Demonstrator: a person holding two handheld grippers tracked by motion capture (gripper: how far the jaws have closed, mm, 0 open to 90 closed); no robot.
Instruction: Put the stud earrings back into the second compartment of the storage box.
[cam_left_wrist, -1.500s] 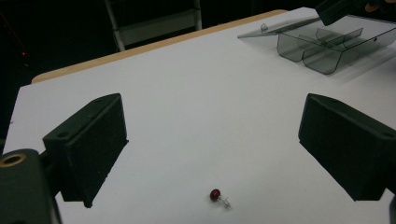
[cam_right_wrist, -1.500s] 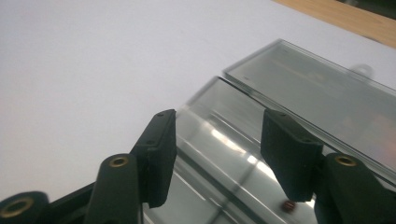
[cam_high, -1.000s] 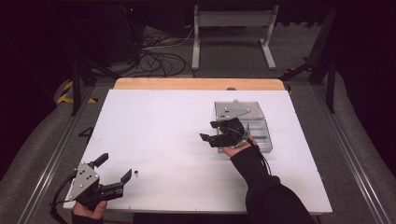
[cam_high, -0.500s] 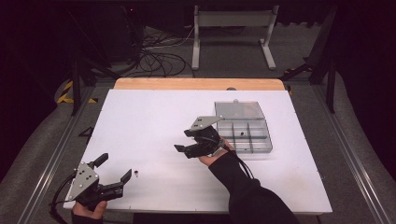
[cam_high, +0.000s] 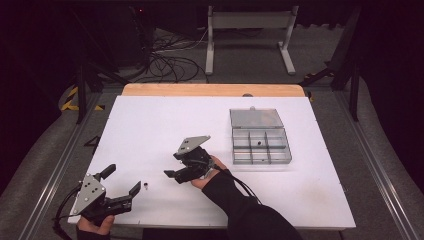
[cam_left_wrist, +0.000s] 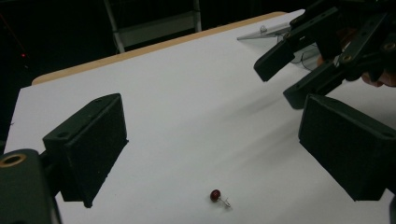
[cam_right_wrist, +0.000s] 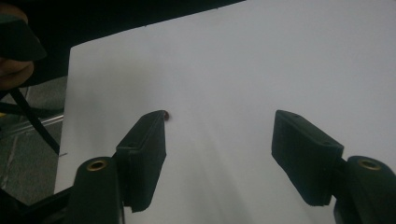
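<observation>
Your pin (cam_left_wrist: 219, 197) lies flat on the table (cam_high: 150, 125) between your left gripper's (cam_high: 121, 185) open, empty jaws – red head toward you, shaft pointing away-right – while your right gripper (cam_high: 176, 165), open and empty, hangs mid-table, the box (cam_high: 260, 145) holding one small dark bit.

Even overhead light falls on the white bench (cam_high: 150, 125), which reads bright against a dark, underexposed room in the high view. Soft grey shadows streak the surface beneath the right gripper (cam_high: 186, 162), seen in both gripper views. Close black fingers (cam_right_wrist: 144, 149) blur at the frame edges, detail lost in their dull matte faces; the high view is soft and slightly grainy
</observation>
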